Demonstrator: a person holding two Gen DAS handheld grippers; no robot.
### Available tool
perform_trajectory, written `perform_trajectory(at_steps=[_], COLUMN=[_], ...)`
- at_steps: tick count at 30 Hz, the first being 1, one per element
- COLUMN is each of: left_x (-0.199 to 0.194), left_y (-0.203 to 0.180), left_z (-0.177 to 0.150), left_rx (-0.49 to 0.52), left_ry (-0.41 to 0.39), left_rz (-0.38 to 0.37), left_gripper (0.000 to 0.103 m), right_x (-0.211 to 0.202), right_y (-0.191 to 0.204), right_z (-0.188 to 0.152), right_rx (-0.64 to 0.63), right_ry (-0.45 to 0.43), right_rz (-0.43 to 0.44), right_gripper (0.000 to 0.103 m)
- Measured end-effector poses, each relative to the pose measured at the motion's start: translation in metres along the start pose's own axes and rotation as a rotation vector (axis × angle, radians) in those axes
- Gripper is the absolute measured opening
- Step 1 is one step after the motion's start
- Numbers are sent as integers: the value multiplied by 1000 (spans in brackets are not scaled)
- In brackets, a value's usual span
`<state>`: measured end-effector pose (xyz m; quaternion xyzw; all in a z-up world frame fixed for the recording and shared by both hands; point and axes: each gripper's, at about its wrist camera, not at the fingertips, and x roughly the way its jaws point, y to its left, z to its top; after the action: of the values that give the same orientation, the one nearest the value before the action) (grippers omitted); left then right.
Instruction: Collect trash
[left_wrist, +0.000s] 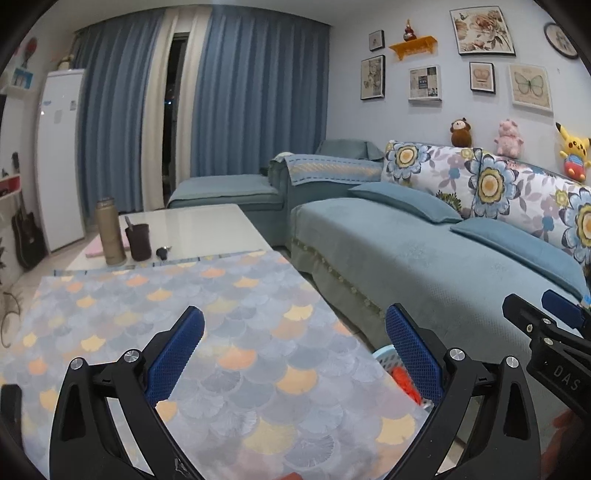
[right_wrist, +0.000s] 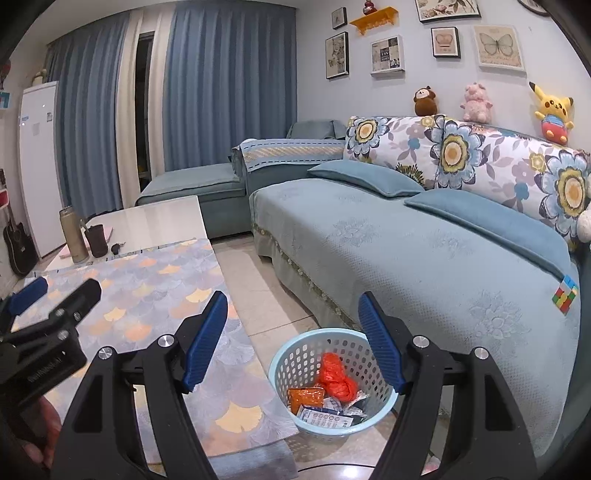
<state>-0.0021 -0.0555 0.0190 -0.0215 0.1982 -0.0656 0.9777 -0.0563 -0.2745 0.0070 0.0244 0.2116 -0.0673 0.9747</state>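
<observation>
A light blue perforated basket (right_wrist: 295, 354) stands on the tiled floor between the table and the sofa. It holds a crumpled orange plastic bag (right_wrist: 338, 376), an orange packet (right_wrist: 304, 398) and several white wrappers (right_wrist: 325, 415). My right gripper (right_wrist: 293, 343) is open and empty, above the basket. My left gripper (left_wrist: 293, 349) is open and empty over the patterned tablecloth (left_wrist: 221, 332); in its view the basket rim (left_wrist: 382, 356) and the orange bag (left_wrist: 404, 380) show by its right finger. Each gripper shows at the edge of the other's view.
A gold thermos (left_wrist: 109, 232), a dark cup (left_wrist: 138, 242) and keys (left_wrist: 162, 252) stand at the table's far end. A blue sofa (right_wrist: 424, 258) with floral cushions runs along the right, with a colour cube (right_wrist: 564, 295) on it. A fridge (left_wrist: 61, 158) and a guitar (left_wrist: 26, 236) stand at the far left.
</observation>
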Motion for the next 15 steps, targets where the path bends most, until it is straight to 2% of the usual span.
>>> perform_trajectory(at_steps=[15], left_x=[1], left_y=[-14], left_z=[-8], left_rx=[31], left_ry=[14], left_rz=[-7], left_gripper=[95], right_x=[4], right_y=[-4], right_z=[-3], right_rx=[17], right_ry=[13], right_rz=[-22], right_gripper=[69])
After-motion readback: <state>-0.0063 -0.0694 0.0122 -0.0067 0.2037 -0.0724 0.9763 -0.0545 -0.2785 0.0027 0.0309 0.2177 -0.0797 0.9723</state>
